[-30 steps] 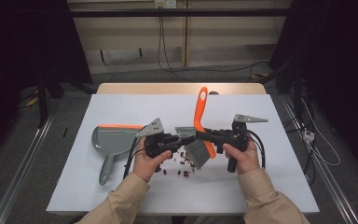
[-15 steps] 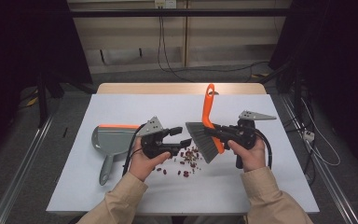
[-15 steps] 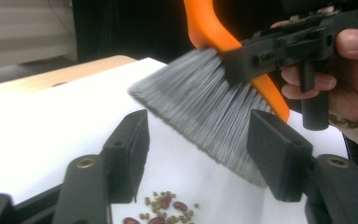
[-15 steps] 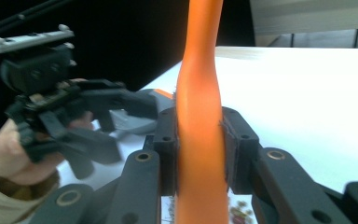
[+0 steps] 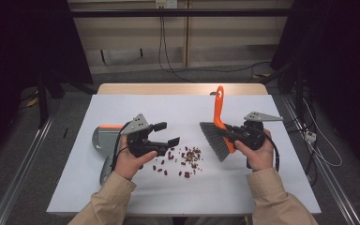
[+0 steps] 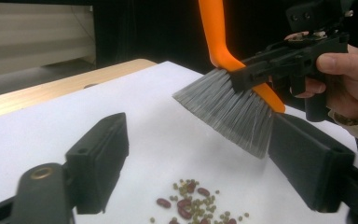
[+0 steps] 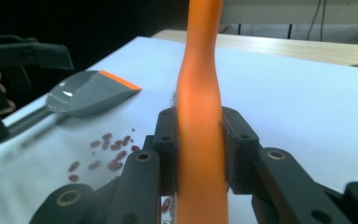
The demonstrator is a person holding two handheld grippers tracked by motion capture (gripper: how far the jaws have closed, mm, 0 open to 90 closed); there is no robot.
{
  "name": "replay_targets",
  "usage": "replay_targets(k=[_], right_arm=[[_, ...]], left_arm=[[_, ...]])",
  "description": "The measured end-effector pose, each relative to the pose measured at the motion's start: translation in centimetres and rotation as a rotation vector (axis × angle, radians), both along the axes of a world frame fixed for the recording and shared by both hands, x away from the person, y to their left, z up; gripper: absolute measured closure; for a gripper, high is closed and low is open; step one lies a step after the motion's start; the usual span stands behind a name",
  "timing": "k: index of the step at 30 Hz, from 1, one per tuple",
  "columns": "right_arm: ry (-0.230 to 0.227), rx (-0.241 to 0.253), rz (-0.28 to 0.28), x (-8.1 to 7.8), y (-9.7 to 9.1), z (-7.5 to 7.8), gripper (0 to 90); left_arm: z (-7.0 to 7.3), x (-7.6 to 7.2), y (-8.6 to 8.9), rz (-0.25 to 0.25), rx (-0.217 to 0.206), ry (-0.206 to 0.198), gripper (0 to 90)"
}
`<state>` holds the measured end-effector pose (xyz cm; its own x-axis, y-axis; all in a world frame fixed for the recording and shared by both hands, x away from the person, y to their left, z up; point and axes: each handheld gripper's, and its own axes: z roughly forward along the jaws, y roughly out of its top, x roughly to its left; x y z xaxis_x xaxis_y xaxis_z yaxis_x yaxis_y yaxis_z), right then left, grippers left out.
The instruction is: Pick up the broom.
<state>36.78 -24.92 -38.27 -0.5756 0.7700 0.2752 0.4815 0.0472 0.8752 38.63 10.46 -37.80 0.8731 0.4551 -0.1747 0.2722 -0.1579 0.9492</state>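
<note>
Orange plastic handle of hand brush [image 5: 220, 123] pinched between right tongs [image 7: 200, 140], bristles held above scattered beans [image 5: 183, 161] on bench [image 5: 281, 187]. Left tongs [image 5: 166, 133] spread, empty, dustpan [image 7: 86, 95] behind. Brush judged light, handle stiff, bristles soft; low grip near head advised.

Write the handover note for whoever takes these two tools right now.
Right tool: shut on the orange-handled hand brush with grey bristles, held with its handle pointing up and bristles clear of the table.
Left tool: open, empty, hovering left of the spill.
Grey dustpan with an orange lip: lying on the white table, behind the left hand.
Scattered red beans and small green ones: between the two tools, on the table.
Done: brush picked up.
Left, probably: pick up the dustpan, sweep the beans into it.
</note>
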Motion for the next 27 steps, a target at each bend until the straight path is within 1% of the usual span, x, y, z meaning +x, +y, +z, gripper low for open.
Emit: replay_targets(k=[3,5,8,10,15,18,21,22,24,26,27], right_arm=[[0.005,-0.033,-0.012,0.1,0.1,-0.2,71.0],[0.007,-0.046,-0.016,0.2,0.2,-0.3,70.9],[0.007,-0.083,-0.033,0.4,0.3,-0.4,70.9],[0.01,-0.096,-0.042,0.5,0.2,-0.6,71.0],[0.026,-0.122,-0.064,1.0,0.3,-0.9,70.9],[0.025,-0.162,-0.088,1.3,0.4,-1.1,70.9],[0.041,-0.183,-0.105,1.6,0.6,-1.5,70.9],[0.043,-0.194,-0.109,1.7,0.6,-1.6,70.9],[0.043,-0.233,-0.113,1.9,1.0,-1.9,70.9],[0.045,-0.25,-0.117,2.0,1.3,-2.0,70.9],[0.04,-0.256,-0.113,2.1,1.5,-2.1,70.9]], left_arm=[[0.0,0.0,0.6,0.011,0.01,-0.008,18.5],[-0.1,0.1,1.0,0.021,0.023,-0.011,17.6],[-0.2,0.1,1.5,0.034,0.028,-0.009,16.3],[-0.2,0.1,1.9,0.039,0.031,-0.013,15.9],[-0.4,0.1,2.7,0.045,0.043,-0.01,16.2],[-0.5,0.1,3.1,0.056,0.045,-0.01,15.5],[-0.5,0.2,3.5,0.064,0.047,-0.008,15.1],[-0.6,0.3,3.6,0.066,0.046,-0.009,15.0],[-0.6,0.3,3.8,0.072,0.047,-0.007,14.9],[-0.6,0.3,4.0,0.077,0.045,-0.005,14.7],[-0.6,0.4,4.1,0.079,0.051,-0.008,14.7]])
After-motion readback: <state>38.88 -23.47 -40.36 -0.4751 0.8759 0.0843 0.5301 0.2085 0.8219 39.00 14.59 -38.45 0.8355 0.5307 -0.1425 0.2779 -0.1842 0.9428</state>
